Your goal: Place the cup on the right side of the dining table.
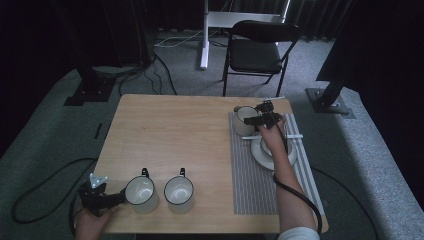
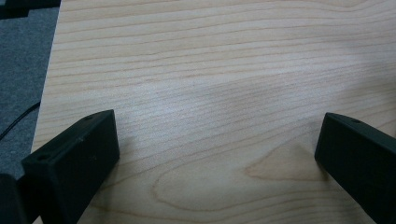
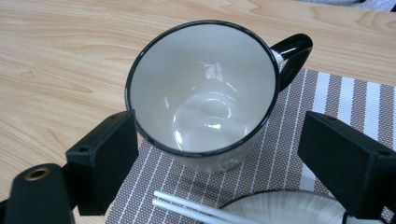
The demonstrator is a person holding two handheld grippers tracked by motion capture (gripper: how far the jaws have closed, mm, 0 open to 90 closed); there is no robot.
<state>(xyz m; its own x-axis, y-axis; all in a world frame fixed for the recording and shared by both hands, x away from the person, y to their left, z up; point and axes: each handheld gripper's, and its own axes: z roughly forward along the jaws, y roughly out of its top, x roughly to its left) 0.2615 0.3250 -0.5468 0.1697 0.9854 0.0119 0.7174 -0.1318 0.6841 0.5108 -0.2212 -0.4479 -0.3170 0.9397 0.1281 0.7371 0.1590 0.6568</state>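
Note:
Two empty white mugs with black rims stand near the table's front edge, one [image 1: 141, 194] beside the other [image 1: 178, 191]. My left gripper [image 1: 118, 199] sits just left of the left mug; in its own view the left gripper [image 2: 217, 149] stands open over bare wood. A third white mug [image 1: 244, 121] stands on the back of a striped placemat [image 1: 252, 185]. My right gripper [image 1: 261, 118] is over it. In the right gripper view the right gripper [image 3: 217, 161] is open around the mug [image 3: 203, 88], with the left jaw close to its wall.
A white plate [image 1: 260, 155] lies on the placemat under the person's right hand, its rim [image 3: 285, 205] near my right jaws. White chopsticks [image 3: 196, 207] lie beside it. Behind the table stand a black folding chair [image 1: 257, 47] and a white desk leg [image 1: 204, 35]; cables run across the floor.

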